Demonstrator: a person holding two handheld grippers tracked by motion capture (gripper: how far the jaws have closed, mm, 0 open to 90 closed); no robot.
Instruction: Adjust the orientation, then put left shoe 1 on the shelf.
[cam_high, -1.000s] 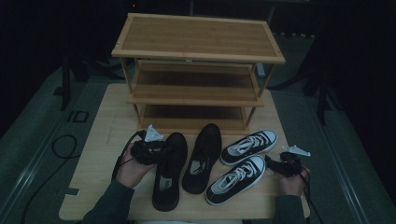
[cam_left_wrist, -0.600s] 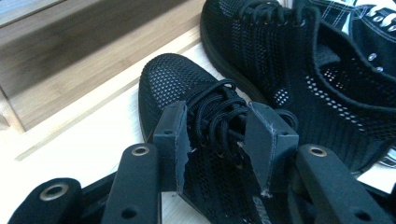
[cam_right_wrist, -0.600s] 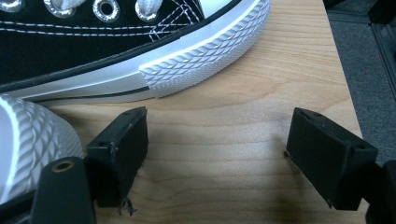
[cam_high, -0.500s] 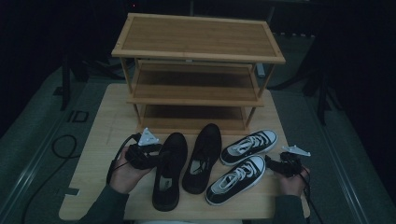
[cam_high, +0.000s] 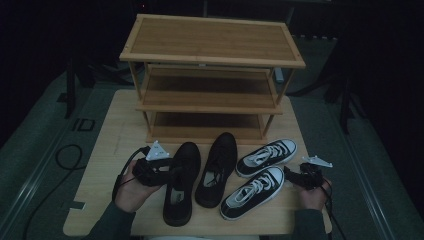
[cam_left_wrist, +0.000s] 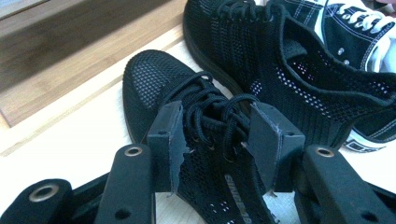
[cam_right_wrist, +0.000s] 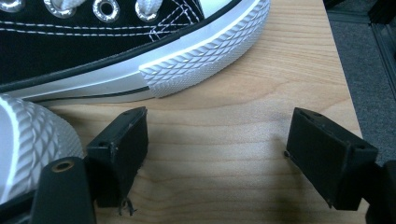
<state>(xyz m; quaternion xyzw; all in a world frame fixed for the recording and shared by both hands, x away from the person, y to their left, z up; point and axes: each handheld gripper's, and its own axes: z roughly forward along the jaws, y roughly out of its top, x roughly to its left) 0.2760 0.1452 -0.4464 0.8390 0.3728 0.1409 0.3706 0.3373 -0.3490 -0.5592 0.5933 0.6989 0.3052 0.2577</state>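
change: left claw (cam_left_wrist: 214, 135) jaws just opened wide over the laces of the near left black shoe (cam_high: 180, 182), not pinching | means: a grab looks next | since earlier: left hand (cam_high: 131, 186) slid nearer that shoe | right claw (cam_right_wrist: 215, 154) open over bare table (cam_high: 107, 150) by the sneaker (cam_right_wrist: 116, 51)

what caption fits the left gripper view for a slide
Left gripper, jaws just opening, straddles the laced top of a black mesh shoe.

High view: dim, dark surroundings, soft detail. Gripper views: bright, even light; near jaws slightly soft; rack (cam_left_wrist: 70, 51) at upper left blurred; white sole (cam_right_wrist: 201, 60) glaring mildly.
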